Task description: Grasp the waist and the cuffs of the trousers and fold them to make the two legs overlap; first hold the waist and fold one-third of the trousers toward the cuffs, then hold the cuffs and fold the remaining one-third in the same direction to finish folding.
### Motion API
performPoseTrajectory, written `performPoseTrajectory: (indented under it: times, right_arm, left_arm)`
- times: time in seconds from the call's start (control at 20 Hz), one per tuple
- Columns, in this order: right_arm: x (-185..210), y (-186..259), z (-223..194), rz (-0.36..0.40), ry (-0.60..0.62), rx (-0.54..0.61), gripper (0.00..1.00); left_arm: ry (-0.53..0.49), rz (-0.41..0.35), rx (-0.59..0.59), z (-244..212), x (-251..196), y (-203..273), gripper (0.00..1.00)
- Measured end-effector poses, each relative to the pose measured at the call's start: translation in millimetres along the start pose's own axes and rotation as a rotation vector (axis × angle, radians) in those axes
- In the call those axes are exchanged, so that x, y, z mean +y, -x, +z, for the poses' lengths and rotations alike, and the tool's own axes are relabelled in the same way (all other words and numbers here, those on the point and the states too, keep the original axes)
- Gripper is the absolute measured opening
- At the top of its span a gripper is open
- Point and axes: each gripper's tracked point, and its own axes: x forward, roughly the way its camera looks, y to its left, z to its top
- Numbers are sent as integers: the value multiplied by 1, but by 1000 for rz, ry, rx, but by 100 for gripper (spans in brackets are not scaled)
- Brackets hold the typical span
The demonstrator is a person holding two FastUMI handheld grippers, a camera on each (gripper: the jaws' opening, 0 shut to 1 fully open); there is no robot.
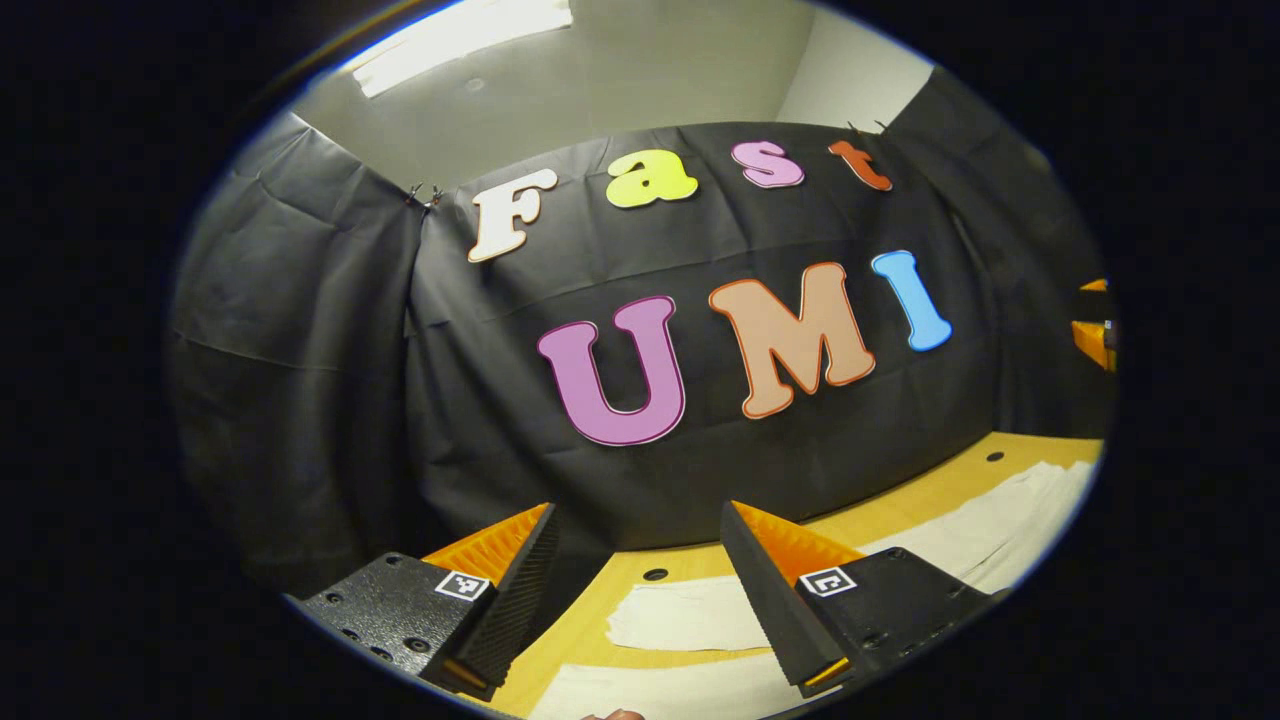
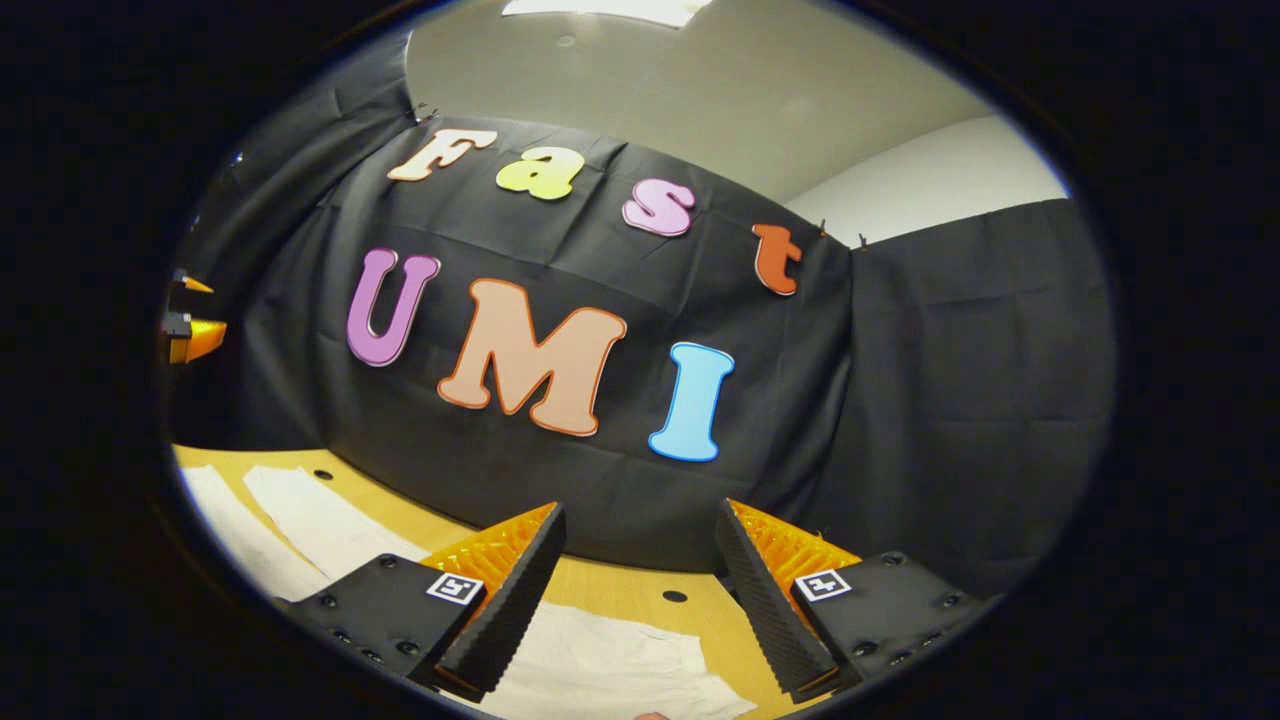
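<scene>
Looking through the left gripper view, the pale cream cloth trousers [image 1: 690,615] lie spread flat on the yellow wooden table [image 1: 900,505], apparently unfolded; the left gripper [image 1: 640,590] hovers above, jaws spread wide, empty

Right gripper view: trousers [image 2: 610,660] below the right gripper [image 2: 630,590], likewise gaping, touching nothing; every fold seems left to do
</scene>
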Motion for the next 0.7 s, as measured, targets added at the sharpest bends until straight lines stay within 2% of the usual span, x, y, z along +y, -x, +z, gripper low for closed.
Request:
performPoseTrajectory:
  times: [0.3,0.6,0.7]
  right_arm:
    - [2,20,-48,61,136,85,97]
    - [-7,51,-104,159,366,173,97]
    - [-9,64,-123,194,425,197,97]
  left_arm:
    - [-172,-44,54,-37,5,15,96]
    - [-413,-187,123,-85,-8,44,96]
    - [-459,-229,157,-103,-10,56,96]
